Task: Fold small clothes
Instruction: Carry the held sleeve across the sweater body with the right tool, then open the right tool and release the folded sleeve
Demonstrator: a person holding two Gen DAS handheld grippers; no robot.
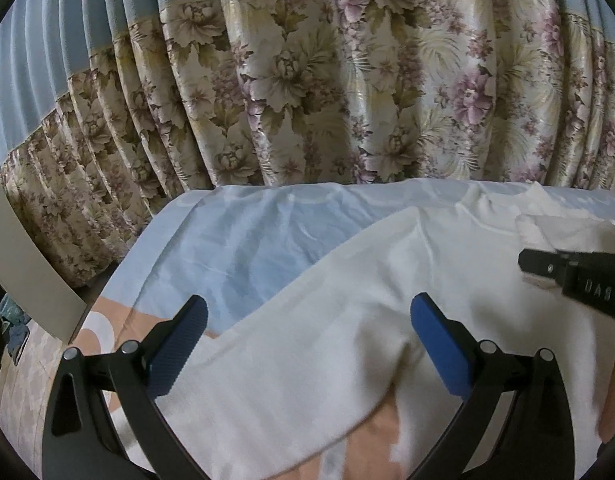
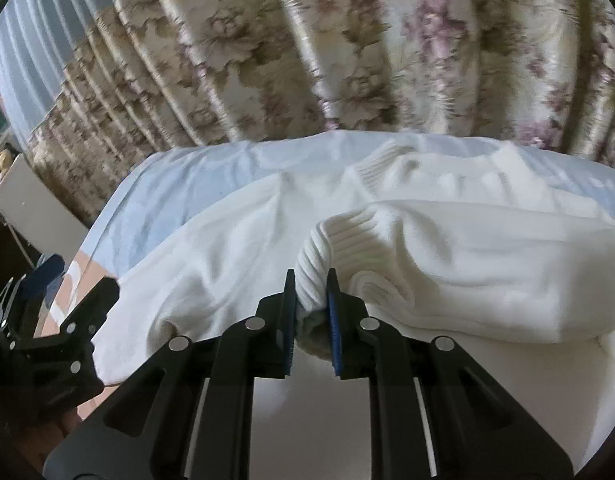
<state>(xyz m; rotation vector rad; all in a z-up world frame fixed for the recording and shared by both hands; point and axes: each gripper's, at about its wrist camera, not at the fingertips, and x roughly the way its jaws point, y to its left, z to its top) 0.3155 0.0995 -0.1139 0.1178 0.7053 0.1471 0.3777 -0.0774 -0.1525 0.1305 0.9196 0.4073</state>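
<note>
Item: white sweater (image 2: 235,248). Our right gripper (image 2: 311,304) pinches its ribbed cuff (image 2: 319,256); our left gripper (image 1: 307,344) gapes empty. Risk: cuff slipping free if tugged.

Left gripper (image 1: 307,336): matte black plastic frame w/ curved, cut-out arms; round silver pivot pins at the linkages; fingers (image 1: 439,352) faced w/ blue ribbed pads; right gripper (image 2: 310,320): same build, black slotted linkage bars, four silver pins across the top, thin blue serrated pad strips; seen from the left cam its black body carries small screws and raised lettering, approx. "DAS", partly cut off.
</note>
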